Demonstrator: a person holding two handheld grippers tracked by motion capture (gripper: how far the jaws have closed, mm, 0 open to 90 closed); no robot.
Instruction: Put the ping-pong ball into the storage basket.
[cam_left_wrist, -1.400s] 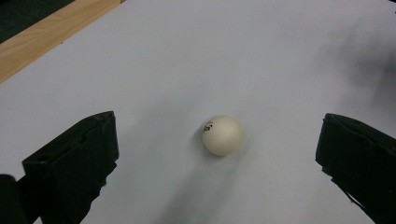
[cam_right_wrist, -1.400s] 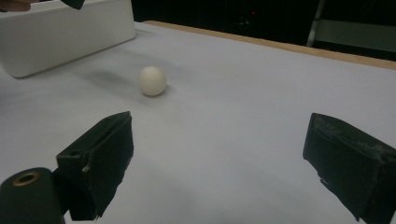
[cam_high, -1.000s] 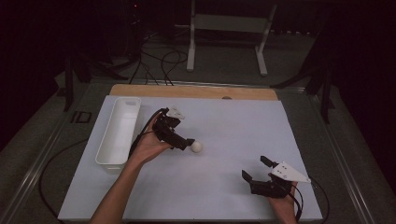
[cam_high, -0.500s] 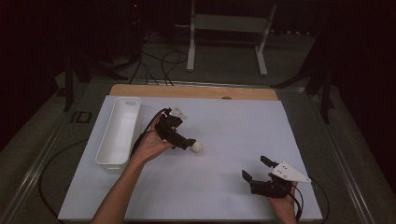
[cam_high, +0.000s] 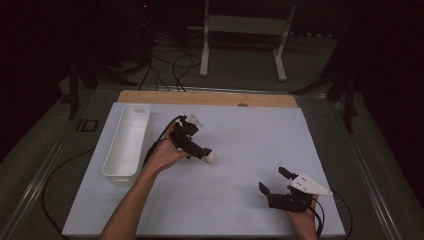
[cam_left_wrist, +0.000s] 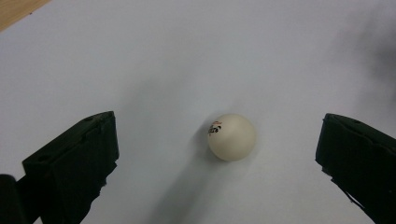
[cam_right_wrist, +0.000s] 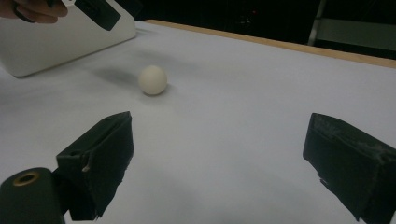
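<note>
Currently I see the left gripper (cam_high: 206, 153) poised over the white ball (cam_high: 211, 157), jaws spread wide with the ball (cam_left_wrist: 231, 136) lying free between them on the white table sheet (cam_high: 240, 130). The white bin (cam_high: 127, 140) sits just left of that hand. The right gripper (cam_high: 274, 181) rests near the front right corner, jaws wide apart and empty.
</note>
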